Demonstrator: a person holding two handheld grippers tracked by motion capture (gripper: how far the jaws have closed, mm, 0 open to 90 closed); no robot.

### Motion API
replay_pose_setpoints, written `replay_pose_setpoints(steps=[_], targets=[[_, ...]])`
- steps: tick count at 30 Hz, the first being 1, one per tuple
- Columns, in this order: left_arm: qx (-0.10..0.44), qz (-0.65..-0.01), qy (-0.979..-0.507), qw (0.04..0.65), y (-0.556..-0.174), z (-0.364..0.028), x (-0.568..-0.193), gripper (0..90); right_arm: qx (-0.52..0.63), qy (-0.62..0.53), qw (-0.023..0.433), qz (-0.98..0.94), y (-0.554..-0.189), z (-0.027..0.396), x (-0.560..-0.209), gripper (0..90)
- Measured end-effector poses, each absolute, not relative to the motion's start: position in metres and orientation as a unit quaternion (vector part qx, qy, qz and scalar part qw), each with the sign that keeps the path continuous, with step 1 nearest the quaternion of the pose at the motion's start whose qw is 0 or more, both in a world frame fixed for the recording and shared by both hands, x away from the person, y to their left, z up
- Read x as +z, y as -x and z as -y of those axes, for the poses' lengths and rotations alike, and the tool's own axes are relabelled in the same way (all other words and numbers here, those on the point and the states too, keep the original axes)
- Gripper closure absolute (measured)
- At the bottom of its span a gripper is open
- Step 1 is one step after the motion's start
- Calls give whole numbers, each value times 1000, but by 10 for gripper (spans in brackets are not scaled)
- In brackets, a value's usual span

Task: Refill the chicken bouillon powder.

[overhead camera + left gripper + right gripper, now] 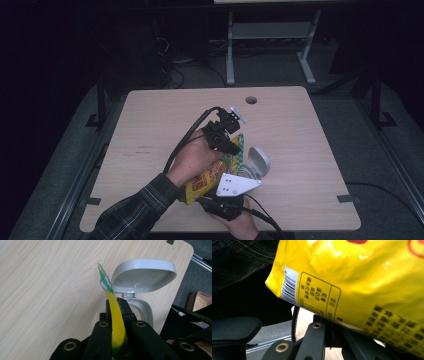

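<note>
A yellow snack bag point(205, 182) with red print hangs tilted over the wooden table point(150, 125), held between both grippers. My left gripper point(234, 146) is shut on its green-and-white checked top strip point(105, 281); in the left gripper view the yellow film point(117, 325) runs between the closed jaws of that gripper point(117, 302). My right gripper point(212, 199), near the table's front edge, is shut on the bag's lower end. The right gripper view has the barcode side of the bag point(362, 277) above this gripper point(329, 322). A white container point(257, 162) with its flip lid point(143, 275) open stands just right of the bag.
A cable hole point(251, 99) sits near the table's far edge. A grey desk frame point(270, 45) stands on the floor behind. A dark chair seat point(234, 330) lies below the table's front edge. The left forearm's plaid sleeve point(130, 215) crosses the front left corner.
</note>
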State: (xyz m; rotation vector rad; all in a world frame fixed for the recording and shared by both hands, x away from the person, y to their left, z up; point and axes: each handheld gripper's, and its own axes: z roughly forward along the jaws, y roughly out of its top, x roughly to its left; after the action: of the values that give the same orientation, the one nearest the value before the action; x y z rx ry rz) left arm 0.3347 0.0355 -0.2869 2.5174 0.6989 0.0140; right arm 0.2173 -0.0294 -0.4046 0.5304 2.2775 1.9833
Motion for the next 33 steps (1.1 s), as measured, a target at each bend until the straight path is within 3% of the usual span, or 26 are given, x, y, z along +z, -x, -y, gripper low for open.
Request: replay_pose_setpoints(steps=[33], targets=[[5, -256, -928, 269, -333, -37, -287, 897, 646, -171, 38, -743, -216, 29, -405, 900]])
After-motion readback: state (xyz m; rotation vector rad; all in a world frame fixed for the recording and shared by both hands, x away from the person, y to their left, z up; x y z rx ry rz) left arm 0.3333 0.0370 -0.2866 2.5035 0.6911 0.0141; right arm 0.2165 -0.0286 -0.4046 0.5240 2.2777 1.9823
